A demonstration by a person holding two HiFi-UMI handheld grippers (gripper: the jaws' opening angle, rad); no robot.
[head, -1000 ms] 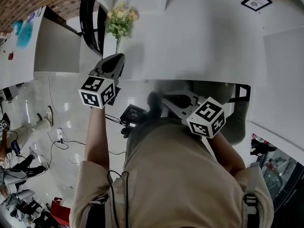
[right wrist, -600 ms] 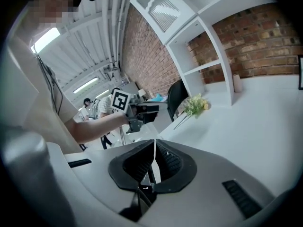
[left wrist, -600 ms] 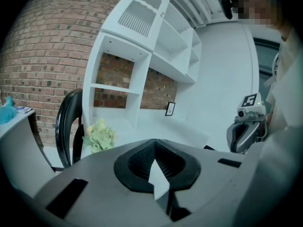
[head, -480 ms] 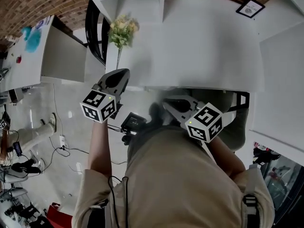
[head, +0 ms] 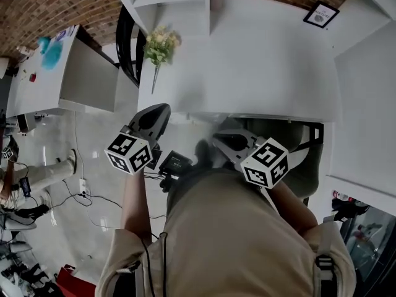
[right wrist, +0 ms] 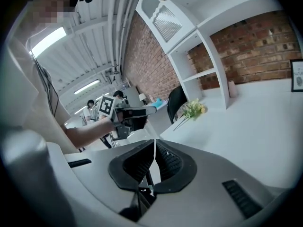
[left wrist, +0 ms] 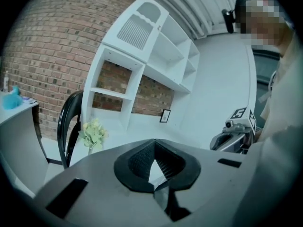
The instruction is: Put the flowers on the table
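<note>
The left hand-held gripper [head: 161, 109] has drawn back from the flowers [head: 159, 45], and the gap between them is wider than a second ago. The flowers lie on the tabletop [head: 266, 60] near its far left corner, clear of both tools, so placement appears complete. Both jaw pairs are fully closed and hold nothing. The right hand-held gripper [head: 224, 140] sits close to the torso. Each tool points toward the tabletop edge, tilted slightly downward.
</note>
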